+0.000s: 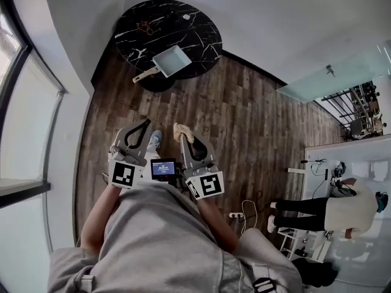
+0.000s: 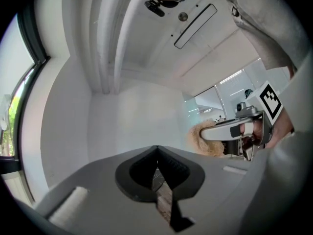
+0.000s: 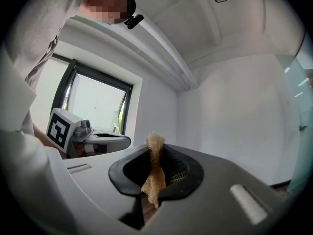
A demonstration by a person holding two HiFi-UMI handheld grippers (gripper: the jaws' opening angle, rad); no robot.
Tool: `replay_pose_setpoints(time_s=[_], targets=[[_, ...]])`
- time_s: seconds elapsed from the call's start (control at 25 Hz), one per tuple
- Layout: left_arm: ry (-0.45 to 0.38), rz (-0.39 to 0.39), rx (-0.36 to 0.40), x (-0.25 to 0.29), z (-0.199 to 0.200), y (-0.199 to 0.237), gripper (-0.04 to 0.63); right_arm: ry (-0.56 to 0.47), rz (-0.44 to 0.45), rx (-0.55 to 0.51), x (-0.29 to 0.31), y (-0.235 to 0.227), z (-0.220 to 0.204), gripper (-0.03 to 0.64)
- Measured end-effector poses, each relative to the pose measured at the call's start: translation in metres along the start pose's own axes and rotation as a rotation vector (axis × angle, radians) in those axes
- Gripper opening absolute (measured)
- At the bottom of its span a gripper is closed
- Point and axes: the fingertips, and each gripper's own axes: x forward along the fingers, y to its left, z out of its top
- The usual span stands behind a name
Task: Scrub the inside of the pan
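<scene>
Fingers (image 3: pixel 183 173) on right gripper (image 3: pixel 155 155) pinching tan scrubber (image 3: pixel 153 177), left gripper (image 2: pixel 157 153) fingers (image 2: pixel 178 168) pressed together, pan (image 1: pixel 172 60) on table (image 1: pixel 195 23)

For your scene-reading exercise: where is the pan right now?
In the head view, the pan sits on the round black table at top centre, handle pointing lower left.
</scene>
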Motion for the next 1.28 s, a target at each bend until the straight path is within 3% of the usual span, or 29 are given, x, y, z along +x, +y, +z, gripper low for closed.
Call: replay_pose_setpoints(time_s=[0.36, 0.68, 1.28], targets=[[0.004, 0.024, 0.023, -0.026, 0.005, -0.021, 0.000, 0.007, 0.069, -0.028, -0.010, 0.025, 0.000, 0.048], [0.032, 0.113, -0.012, -0.057, 0.000, -0.006, 0.000, 0.032, 0.134, -0.066, -0.009, 0.052, 0.000, 0.047], [0.031, 0.107, 0.035, -0.055, 0.003, -0.020, 0.000, 0.066, 0.067, -0.103, -0.015, 0.026, -0.002, 0.046]])
